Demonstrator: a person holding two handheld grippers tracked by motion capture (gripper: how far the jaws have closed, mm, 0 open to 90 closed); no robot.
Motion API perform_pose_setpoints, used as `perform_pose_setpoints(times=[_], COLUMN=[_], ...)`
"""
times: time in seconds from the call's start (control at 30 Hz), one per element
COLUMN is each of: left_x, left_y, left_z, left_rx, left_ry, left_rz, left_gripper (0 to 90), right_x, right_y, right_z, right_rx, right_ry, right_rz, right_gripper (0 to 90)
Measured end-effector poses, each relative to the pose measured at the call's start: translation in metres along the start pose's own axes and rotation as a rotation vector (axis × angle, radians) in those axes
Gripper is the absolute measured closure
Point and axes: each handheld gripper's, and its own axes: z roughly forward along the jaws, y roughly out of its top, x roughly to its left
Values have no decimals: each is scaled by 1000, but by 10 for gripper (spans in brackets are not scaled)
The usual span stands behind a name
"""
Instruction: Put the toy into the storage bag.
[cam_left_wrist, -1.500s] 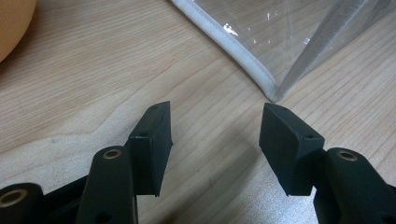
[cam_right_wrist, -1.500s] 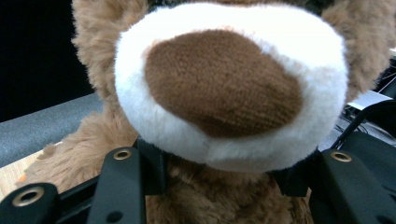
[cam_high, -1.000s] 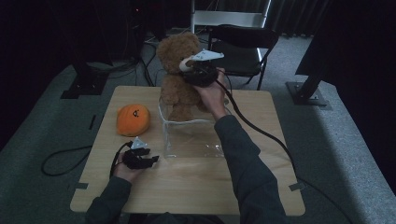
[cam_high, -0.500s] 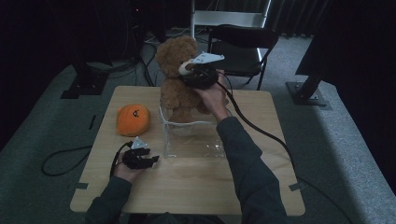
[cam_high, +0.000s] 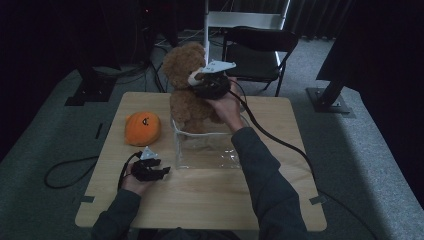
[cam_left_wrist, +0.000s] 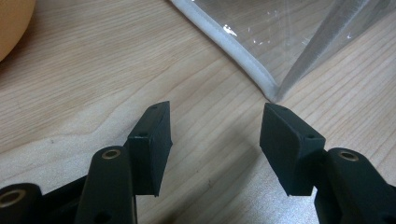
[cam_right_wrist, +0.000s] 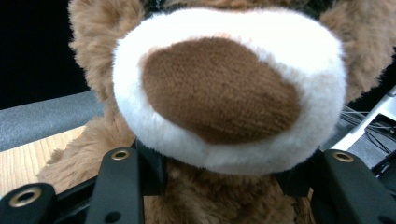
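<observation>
Two grippers: we are pinching the teddy bear (cam_right_wrist: 229, 93) with the right gripper (cam_right_wrist: 224, 172), its muzzle hiding our pads; the left gripper (cam_left_wrist: 215, 140) is resting spread, lower left.

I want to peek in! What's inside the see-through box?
The teddy bear sits with its bottom in the clear box. The right gripper clamps its muzzle. Its legs are covered.

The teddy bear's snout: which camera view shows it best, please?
The right gripper view. The snout, white with a brown nose patch, is close and sharp there, between the right gripper jaws. In the high view the teddy bear is small and the snout mostly hidden behind the gripper. The left gripper view has wooden table and a clear container.
</observation>
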Motion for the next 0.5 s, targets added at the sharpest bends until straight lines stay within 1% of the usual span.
perform_pose_setpoints(times=[0.27, 0.5], left_x=[0, 0], left_y=[0, 0], left_z=[0, 0], left_rx=[-1, -1], left_ry=[-1, -1], left_rz=[-1, -1], left_gripper=[440, 439], right_x=[1, 1], right_y=[-2, -2], right_z=[3, 2], right_rx=[13, 13], right_ry=[10, 14], right_rz=[-6, -11], right_gripper=[456, 457])
